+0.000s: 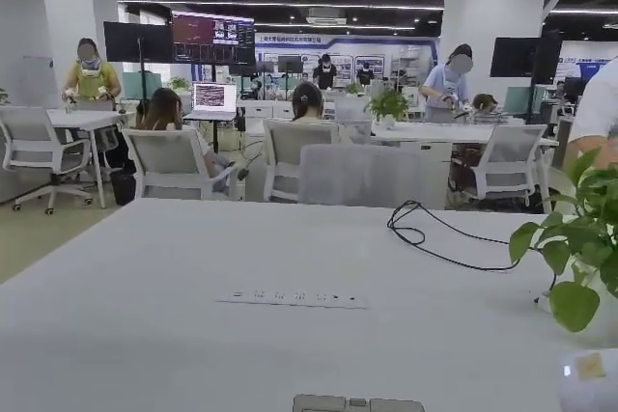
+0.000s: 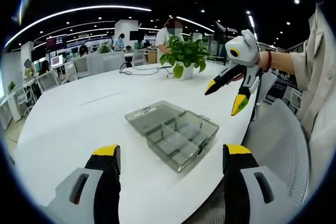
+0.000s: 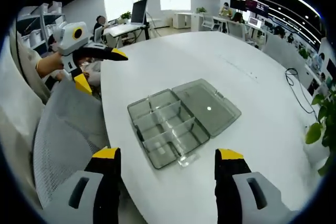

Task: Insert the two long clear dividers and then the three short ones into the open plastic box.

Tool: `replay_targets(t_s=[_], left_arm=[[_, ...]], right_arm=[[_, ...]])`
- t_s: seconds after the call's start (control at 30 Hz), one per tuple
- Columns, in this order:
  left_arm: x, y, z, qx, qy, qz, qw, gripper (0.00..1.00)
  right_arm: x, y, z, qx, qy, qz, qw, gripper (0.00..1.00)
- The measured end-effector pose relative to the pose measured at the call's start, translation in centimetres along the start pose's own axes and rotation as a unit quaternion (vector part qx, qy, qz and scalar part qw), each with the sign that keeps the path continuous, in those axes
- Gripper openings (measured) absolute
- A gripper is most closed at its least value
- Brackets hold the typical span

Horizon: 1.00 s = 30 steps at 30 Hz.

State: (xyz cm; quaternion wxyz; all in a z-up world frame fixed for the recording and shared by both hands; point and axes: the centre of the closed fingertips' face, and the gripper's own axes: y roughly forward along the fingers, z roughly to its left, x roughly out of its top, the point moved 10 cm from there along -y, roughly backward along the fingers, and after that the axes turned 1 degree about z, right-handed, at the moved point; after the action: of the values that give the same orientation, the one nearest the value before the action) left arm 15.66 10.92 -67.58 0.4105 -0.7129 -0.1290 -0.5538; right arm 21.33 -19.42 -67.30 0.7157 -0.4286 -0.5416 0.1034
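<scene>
A: Head view first. What've we got?
B: Long white table (image 1: 145, 335) with a black cable (image 1: 435, 238) looped on it and a leafy plant (image 1: 579, 238) at the right edge. There's a socket strip (image 1: 294, 298) set flat in the tabletop. Office chairs (image 1: 174, 161) and ppl at desks in the bkgd.
A: Left gripper view?
B: The left gripper (image 2: 173, 150) sits low at the table's near edge, jaws spread wide, nothing btwn them. Straight ahead is the plastic box (image 2: 198, 151), resting on the table. Its lid (image 2: 149, 115) is flipped open and lies flat on the far side. Clear dividers (image 2: 185, 131) stand inside and cut the tray into compartments. Can't count 'em from here.
A: And the other one?
B: The right gripper (image 2: 221, 102) is up in the air, right of the box, held in a hand (image 2: 262, 59). Its yellow tips are apart and it's empty too.
A: Right gripper view?
B: The box from the opp. side, tray nearer, lid beyond it. Right gripper's jaws are wide apart, nothing held. The left gripper is at upper left, off the table edge above a mesh chair back (image 3: 63, 129), open and empty. There's a small clear bit (image 3: 185, 159) touching the tray's near edge. Can't tell if it's a latch or a loose piece.
</scene>
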Motion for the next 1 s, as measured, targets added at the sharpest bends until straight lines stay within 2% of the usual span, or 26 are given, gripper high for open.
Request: replay_targets(t_s=[0.07, 0.2, 0.4, 0.53, 0.6, 0.73, 0.9, 1.0], left_arm=[[0.0, -0.5, 0.1, 0.009, -0.002, 0.005, 0.9999, 0.83], [-0.2, -1.3, 0.0, 0.021, -0.007, 0.006, 0.9997, 0.84], [-0.6, -2.0, -0.3, 0.035, -0.017, 0.017, 0.9991, 0.87], [-0.6, -2.4, -0.7, 0.045, -0.020, 0.015, 0.9987, 0.90], [-0.7, -2.5, -0.9, 0.048, -0.022, 0.019, 0.9984, 0.93], [-0.8, -2.7, -1.3, 0.055, -0.017, 0.022, 0.9981, 0.95], [-0.5, -3.1, -1.4, 0.078, -0.028, 0.003, 0.9966, 0.95], [-0.4, -3.1, -1.4, 0.081, -0.031, -0.004, 0.9962, 0.95]], right_arm=[[-0.2, -0.4, 0.2, -0.009, 0.016, -0.024, 0.9995, 0.77], [-1.0, -1.2, 0.5, -0.020, 0.057, -0.072, 0.9956, 0.81], [-2.5, -1.9, 1.0, -0.030, 0.077, -0.105, 0.9910, 0.88], [-3.1, -2.3, 1.4, -0.042, 0.087, -0.127, 0.9872, 0.92], [-3.3, -2.3, 1.6, -0.052, 0.086, -0.127, 0.9869, 0.93], [-3.7, -2.0, 2.3, -0.053, 0.082, -0.126, 0.9873, 0.99], [-3.6, -2.3, 2.5, -0.057, 0.083, -0.140, 0.9849, 1.00], [-3.8, -2.2, 2.7, -0.056, 0.073, -0.131, 0.9871, 1.00]])
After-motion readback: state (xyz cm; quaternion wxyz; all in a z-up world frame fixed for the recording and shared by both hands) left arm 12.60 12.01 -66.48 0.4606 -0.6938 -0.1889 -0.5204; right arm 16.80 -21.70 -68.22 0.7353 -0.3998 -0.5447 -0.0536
